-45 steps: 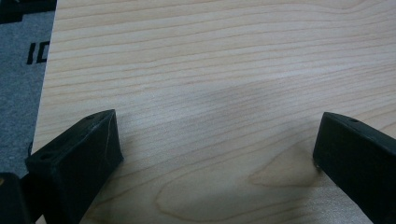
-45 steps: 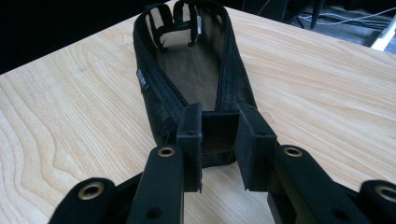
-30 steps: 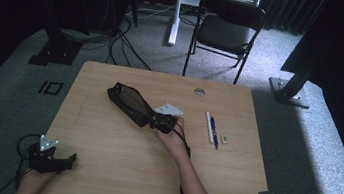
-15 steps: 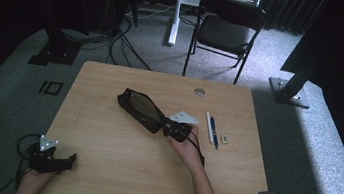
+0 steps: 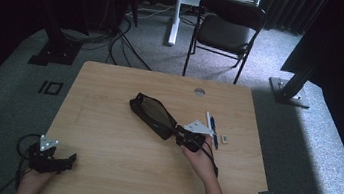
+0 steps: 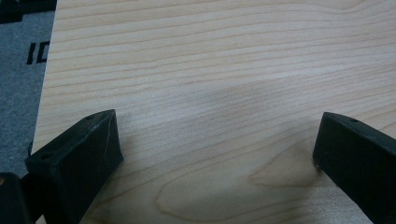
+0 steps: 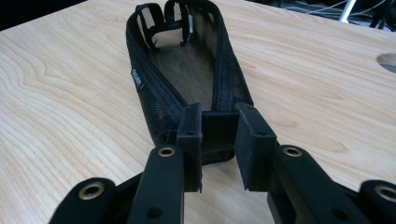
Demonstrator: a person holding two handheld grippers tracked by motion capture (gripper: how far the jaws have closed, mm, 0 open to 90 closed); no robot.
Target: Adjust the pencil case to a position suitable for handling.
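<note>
A black mesh pouch (image 5: 152,115) lies open on the wooden table (image 5: 110,94), its mouth gaping toward the far side. My right gripper (image 5: 181,136) is shut on the pouch's near end; in the right gripper view the two pads (image 7: 191,135) pinch the black end of the pouch (image 7: 187,70) between them. My left gripper (image 5: 68,160) rests at the table's near left corner, its jaws wide open. In the left gripper view only bare wood lies between its fingers (image 6: 84,149).
A blue and white pen (image 5: 212,128) and a small pale piece (image 5: 225,140) lie just right of the right gripper. A round cable hole (image 5: 199,91) sits near the table's far edge. A black chair (image 5: 229,29) stands behind the table.
My right gripper has dragged the pouch to the right across the table, toward the pen. The left gripper has stayed where it was.
</note>
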